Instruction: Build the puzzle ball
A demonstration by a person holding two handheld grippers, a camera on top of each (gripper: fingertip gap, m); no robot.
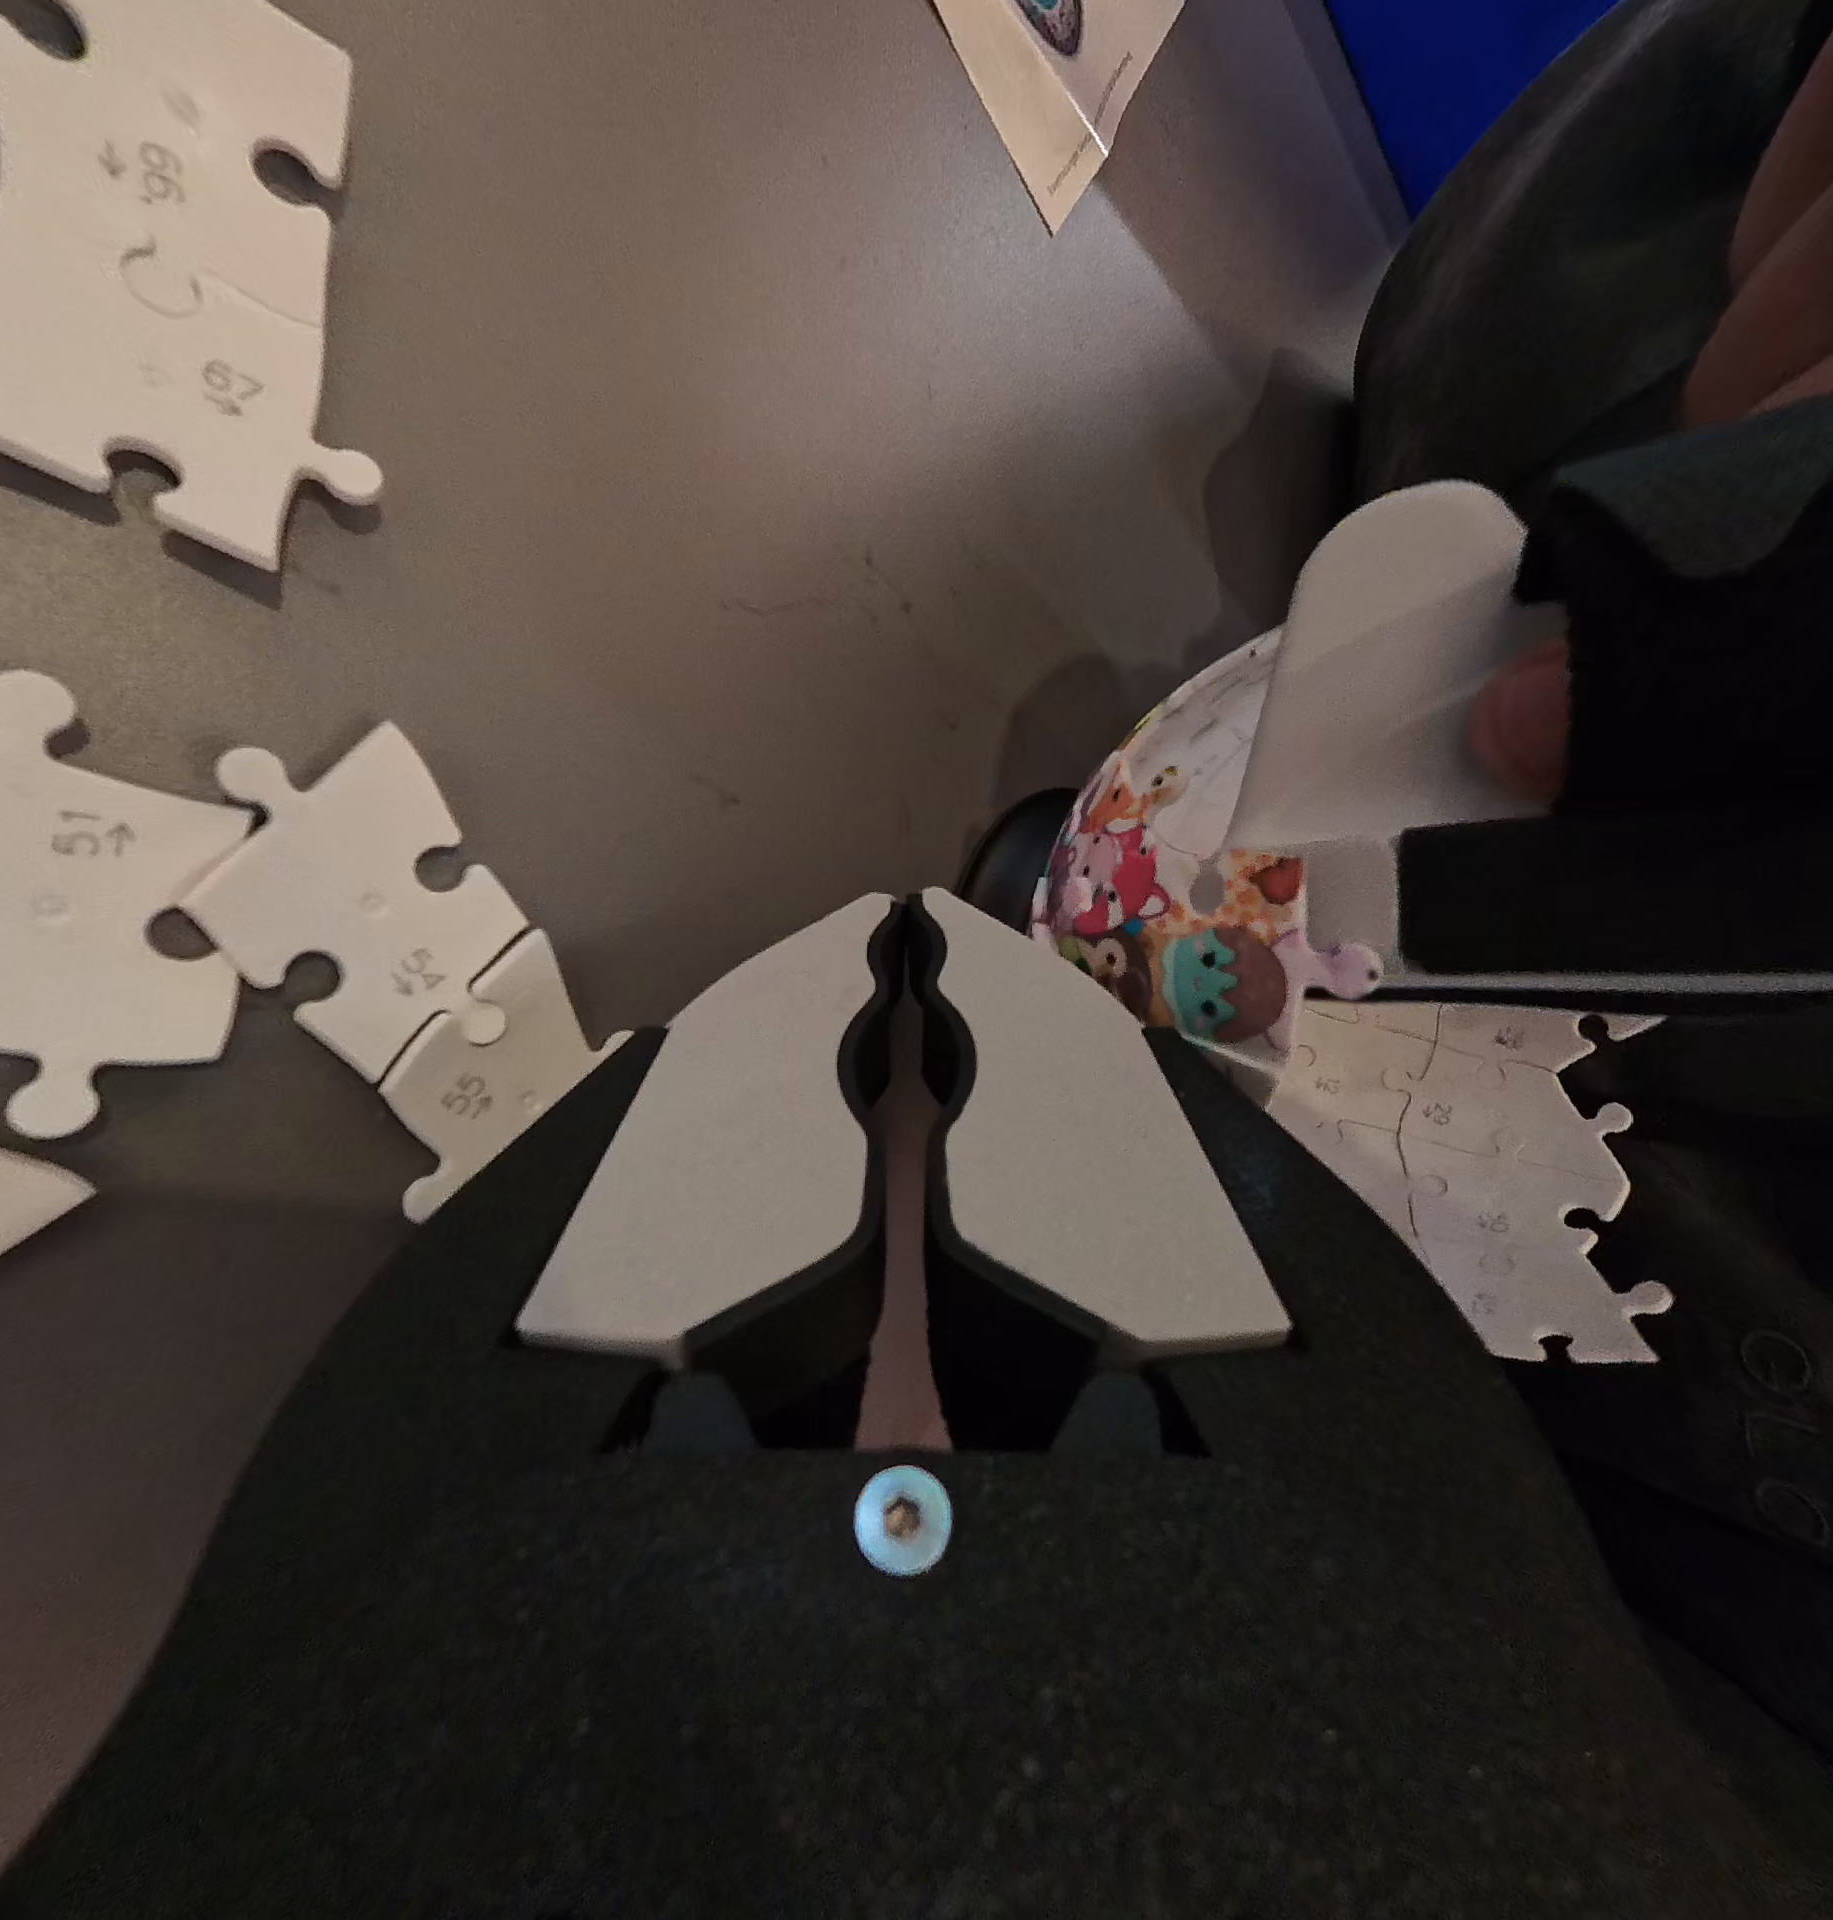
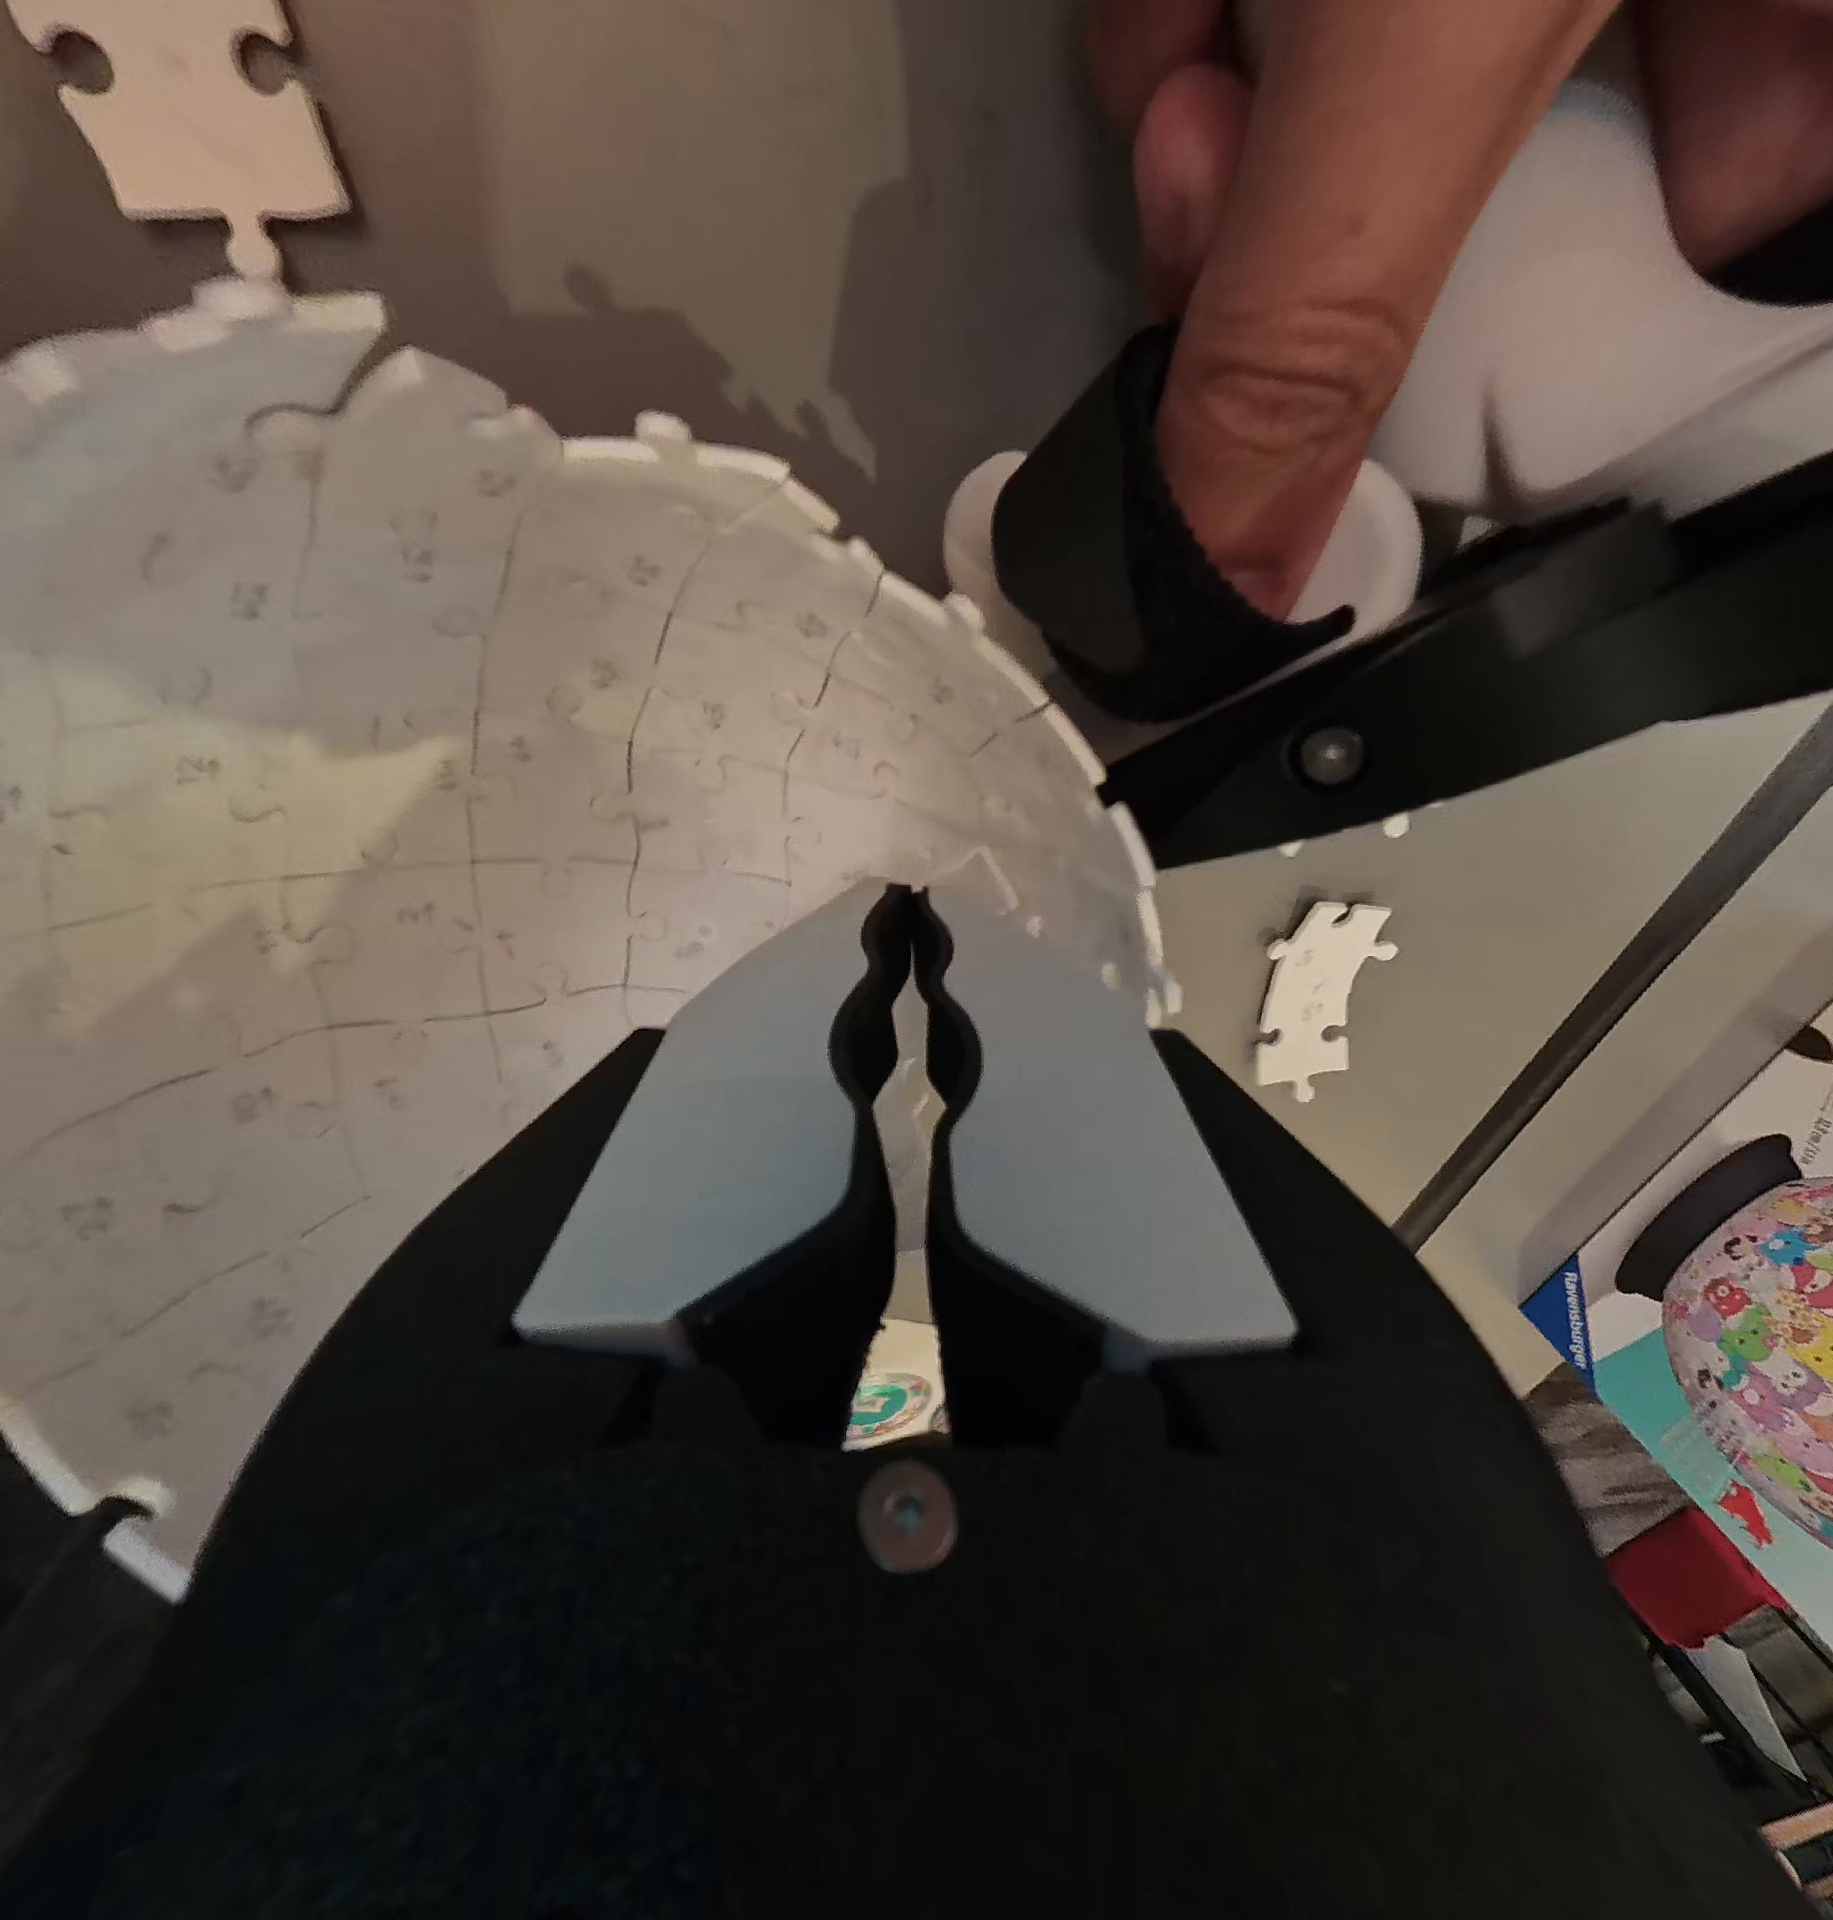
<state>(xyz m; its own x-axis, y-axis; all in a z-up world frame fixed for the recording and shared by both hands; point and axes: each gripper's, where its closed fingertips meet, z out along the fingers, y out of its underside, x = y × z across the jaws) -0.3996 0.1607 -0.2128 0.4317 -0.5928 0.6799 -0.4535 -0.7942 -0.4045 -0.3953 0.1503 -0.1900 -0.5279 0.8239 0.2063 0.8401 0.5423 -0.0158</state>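
Note:
The half-built puzzle ball (image 2: 392,790) is a bowl-shaped shell, white and numbered inside. Its coloured cartoon outside shows in the left wrist view (image 1: 1172,925). My right gripper (image 2: 910,904) is shut on the shell's toothed rim, and white rim shows between its fingers. In the left wrist view it is the black body at the right (image 1: 1618,904). My left gripper (image 1: 907,909) is shut with nothing seen in it, over the grey table just left of the ball. Loose white pieces (image 1: 372,935) lie face down to its left.
More joined white pieces (image 1: 164,281) and a single piece (image 1: 60,904) lie at the left, and a paper card (image 1: 1057,94) lies at the top. The right wrist view shows a curved loose piece (image 2: 1317,997), the table's metal edge (image 2: 1670,935) and the puzzle box (image 2: 1774,1382) beyond it. My two grippers' fingertips are within a few centimetres of each other. My left gripper's tips are some 10 cm from the single piece (image 1: 60,904).

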